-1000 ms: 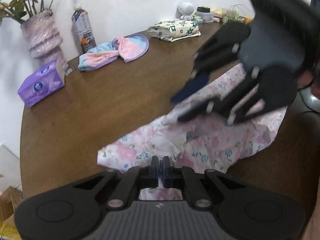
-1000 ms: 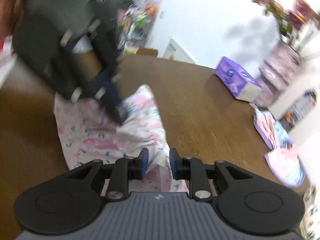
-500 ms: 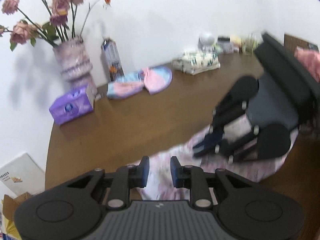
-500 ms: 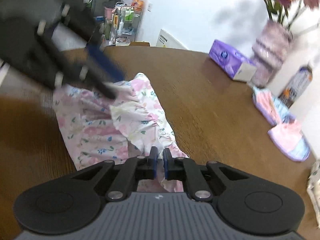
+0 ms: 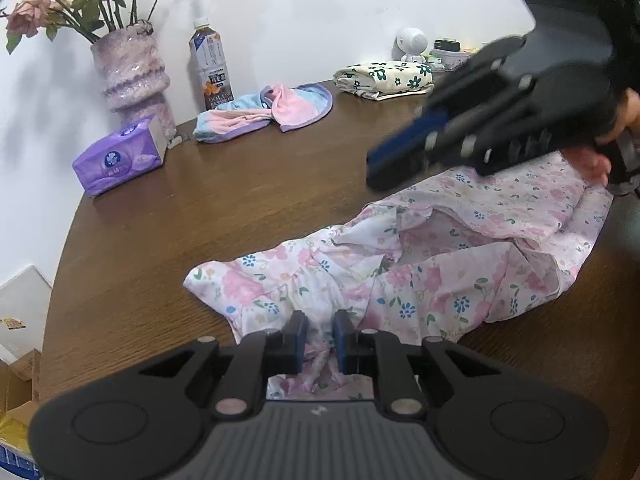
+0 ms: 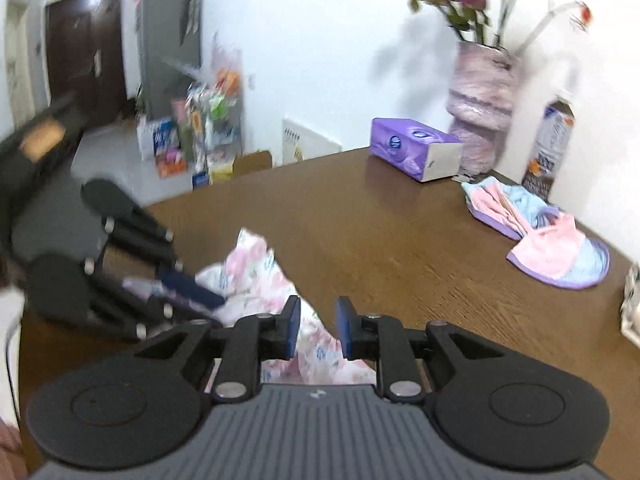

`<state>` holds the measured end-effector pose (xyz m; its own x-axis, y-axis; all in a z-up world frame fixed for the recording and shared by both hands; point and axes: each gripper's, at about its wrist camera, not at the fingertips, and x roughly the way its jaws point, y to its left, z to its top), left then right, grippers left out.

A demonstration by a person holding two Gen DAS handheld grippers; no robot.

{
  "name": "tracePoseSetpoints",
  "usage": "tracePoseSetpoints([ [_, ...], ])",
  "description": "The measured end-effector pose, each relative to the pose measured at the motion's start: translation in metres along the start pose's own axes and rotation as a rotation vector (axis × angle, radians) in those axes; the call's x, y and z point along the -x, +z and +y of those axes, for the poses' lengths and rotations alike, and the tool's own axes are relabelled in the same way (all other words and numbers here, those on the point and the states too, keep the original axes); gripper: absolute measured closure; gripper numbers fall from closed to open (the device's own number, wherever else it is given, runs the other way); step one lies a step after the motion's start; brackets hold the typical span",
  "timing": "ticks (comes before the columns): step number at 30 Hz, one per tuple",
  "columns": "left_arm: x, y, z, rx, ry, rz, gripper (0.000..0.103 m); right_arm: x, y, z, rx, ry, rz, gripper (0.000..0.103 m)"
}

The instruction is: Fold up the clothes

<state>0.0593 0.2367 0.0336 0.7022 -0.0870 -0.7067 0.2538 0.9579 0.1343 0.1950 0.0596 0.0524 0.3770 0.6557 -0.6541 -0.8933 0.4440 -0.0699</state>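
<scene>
Floral garment [image 5: 432,264]: pink-flowered, crumpled, on brown counter [image 5: 248,200]. My left tool [image 5: 319,338]: angled down, jaws closing, cloth between, ungripped. My right tool [image 6: 318,328]: angled down, jaws opening, unclamped over cloth.

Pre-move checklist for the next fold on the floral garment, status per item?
1. Floral garment flat: not ok, bunched and creased.
2. Left claw grip: not ok, jaws closing, cloth between them, pads apart.
3. Right claw grip: not ok, jaws opening above the cloth.
4. Table beyond the garment bare for the fold: ok.
5. Tissue pack, bottle, pastel cloth apart from the garment: ok.
</scene>
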Motion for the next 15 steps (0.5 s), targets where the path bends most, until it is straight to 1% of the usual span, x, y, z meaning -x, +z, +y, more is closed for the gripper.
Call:
tracePoseSetpoints([
  [2, -0.001, 0.001, -0.001, -0.004, 0.009, -0.004, 0.089, 0.000, 0.002, -0.006, -0.046, 0.007, -0.007, 0.090],
  [3, -0.002, 0.000, -0.002, -0.004, 0.014, -0.007, 0.089, -0.008, -0.002, -0.002, -0.027, 0.007, 0.032, 0.093],
  [4, -0.003, 0.000, -0.003, -0.003, 0.018, -0.009, 0.089, -0.017, -0.007, 0.002, -0.008, 0.008, 0.070, 0.094],
  [7, -0.002, -0.001, -0.005, 0.003, 0.029, -0.015, 0.089, -0.025, -0.019, 0.016, 0.064, -0.031, 0.085, 0.095],
  [9, -0.001, -0.001, -0.006, 0.002, 0.045, -0.019, 0.087, -0.023, -0.020, 0.020, 0.071, -0.051, 0.090, 0.095],
  [11, 0.005, 0.000, -0.008, 0.025, 0.079, -0.060, 0.080, -0.020, -0.019, 0.022, 0.063, -0.067, 0.088, 0.094],
  [12, 0.009, 0.000, -0.010, 0.041, 0.098, -0.087, 0.077, -0.018, -0.019, 0.023, 0.059, -0.075, 0.086, 0.091],
  [13, 0.013, -0.001, -0.011, 0.057, 0.114, -0.112, 0.068, -0.013, -0.019, 0.023, 0.037, -0.081, 0.062, 0.091],
  [14, 0.018, -0.002, -0.014, 0.074, 0.126, -0.136, 0.057, -0.002, -0.019, 0.022, 0.008, -0.089, 0.028, 0.089],
  [15, 0.022, -0.004, -0.017, 0.092, 0.138, -0.160, 0.050, 0.008, -0.019, 0.021, -0.022, -0.097, -0.005, 0.083],
])
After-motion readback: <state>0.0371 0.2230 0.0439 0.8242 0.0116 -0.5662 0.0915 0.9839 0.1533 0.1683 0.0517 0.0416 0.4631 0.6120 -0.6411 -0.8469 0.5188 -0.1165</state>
